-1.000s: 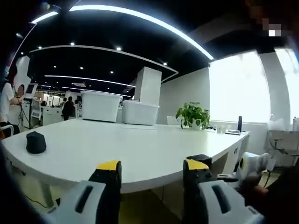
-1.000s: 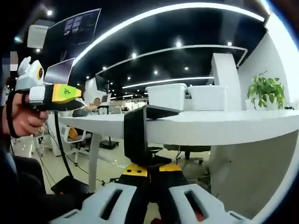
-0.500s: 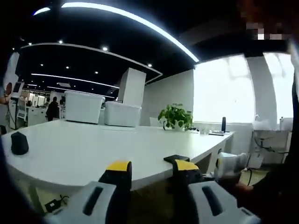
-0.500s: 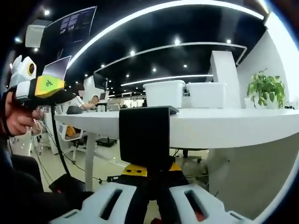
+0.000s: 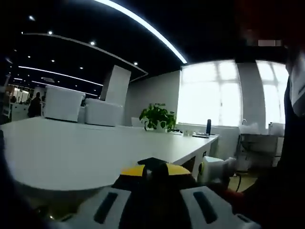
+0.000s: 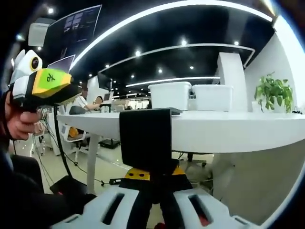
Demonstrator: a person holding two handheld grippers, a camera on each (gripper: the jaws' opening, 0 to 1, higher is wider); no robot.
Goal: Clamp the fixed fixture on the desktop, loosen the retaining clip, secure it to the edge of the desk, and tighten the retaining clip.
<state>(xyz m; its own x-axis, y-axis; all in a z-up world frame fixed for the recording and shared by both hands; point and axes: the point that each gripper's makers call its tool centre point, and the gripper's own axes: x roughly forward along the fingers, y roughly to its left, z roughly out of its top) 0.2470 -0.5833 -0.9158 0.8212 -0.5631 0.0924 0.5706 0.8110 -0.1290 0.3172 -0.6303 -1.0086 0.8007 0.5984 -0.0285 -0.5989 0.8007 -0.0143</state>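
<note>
Fixture [image 6: 145, 140]: sitting at centre of the right gripper view as a black clamp, hooking over the desk edge with its top lip lying on the white top and its flat plate hanging down in front; facing the lens squarely as half a second ago, against edge-on a second ago.

Right gripper [image 6: 151, 174]: rising from the bottom centre of its own view, yellow-tipped jaws pinching together on the fixture's lower end, same grip as in both earlier frames.

Left gripper [image 5: 151, 171]: showing at bottom centre of the left gripper view, yellow tips now drawn together with a small dark piece peeking between them; standing wide apart a second ago, narrower half a second ago. Cannot tell what the dark piece is. Also appearing at upper left of the right gripper view, nearer the lens than before, in a hand [image 6: 19, 121].

Desk [image 5: 71, 152]: spreading across the left half of the left gripper view, white; whole picture having swung since the earlier frames, so camera moving.

Potted plant [image 5: 156, 117]: standing at mid-frame on the desk's far side.

White bins [image 6: 190, 98]: resting side by side on the desk, right of centre.
</note>
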